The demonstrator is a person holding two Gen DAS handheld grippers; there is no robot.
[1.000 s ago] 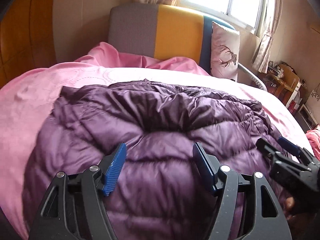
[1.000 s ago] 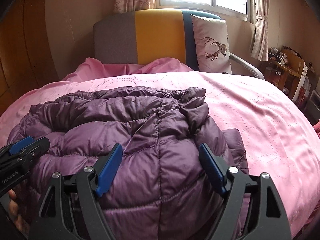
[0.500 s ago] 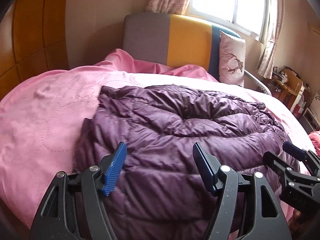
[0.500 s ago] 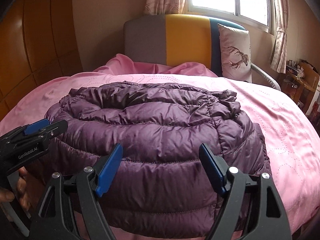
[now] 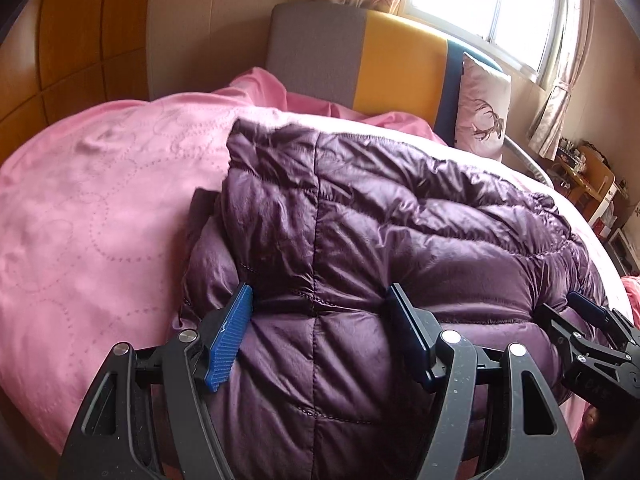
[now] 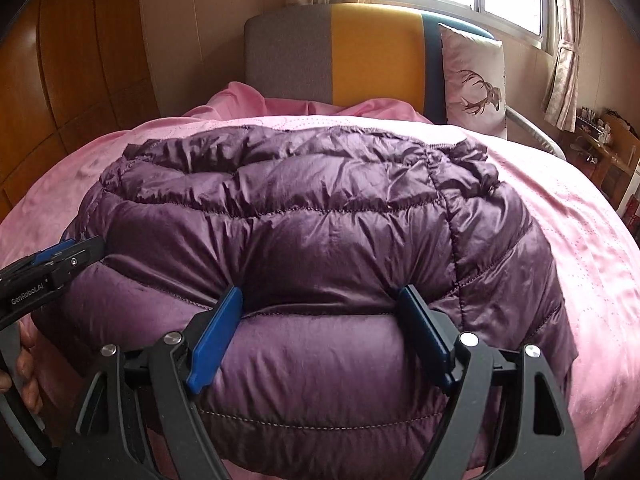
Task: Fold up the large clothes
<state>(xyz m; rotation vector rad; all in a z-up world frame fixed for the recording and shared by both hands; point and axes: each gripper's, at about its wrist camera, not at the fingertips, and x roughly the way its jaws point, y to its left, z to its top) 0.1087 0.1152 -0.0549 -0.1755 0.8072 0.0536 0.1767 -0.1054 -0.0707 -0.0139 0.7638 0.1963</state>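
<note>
My left tongs (image 5: 320,320) stand spread wide over the near edge of the purple down jacket (image 5: 400,232), one puffy quilted roll of it bulging between the blue pads. Whether the pads press the fabric or only straddle it, I cannot tell. My right tongs (image 6: 320,316) stand just as wide over the same near roll, further along, and there too I cannot tell whether they pinch. The jacket lies bunched in a thick heap on the pink bedspread (image 6: 580,248), near the foot of the bed, well short of the headboard (image 6: 332,52) and the deer pillow (image 6: 474,76).
</note>
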